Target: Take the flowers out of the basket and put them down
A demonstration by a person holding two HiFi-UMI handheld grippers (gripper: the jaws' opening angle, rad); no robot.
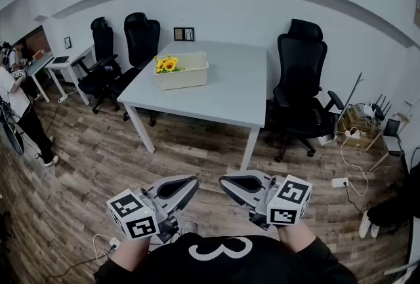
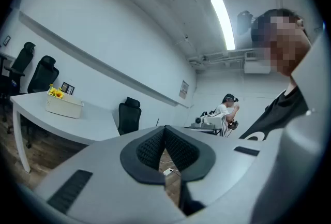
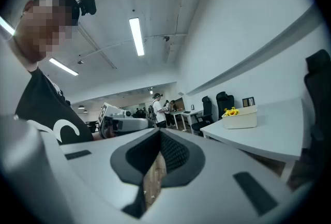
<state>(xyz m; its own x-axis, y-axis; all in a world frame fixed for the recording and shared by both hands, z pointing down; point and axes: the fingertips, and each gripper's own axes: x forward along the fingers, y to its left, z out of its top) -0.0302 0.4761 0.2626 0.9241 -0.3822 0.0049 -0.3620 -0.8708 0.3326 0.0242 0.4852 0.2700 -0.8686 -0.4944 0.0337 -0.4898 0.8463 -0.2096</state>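
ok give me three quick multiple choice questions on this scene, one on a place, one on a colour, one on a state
1. Where does the basket stand? A on the floor; B on the white table; C on a chair.
2. What colour are the flowers? A red; B white; C yellow.
3. How is the right gripper? A shut, nothing in it; B shut on a flower; C wide open.
Answers: 1 B, the head view shows it on the tabletop, toward the far left corner. 2 C, yellow heads show above the basket's rim. 3 A, the right gripper view shows its jaws together with nothing between them.
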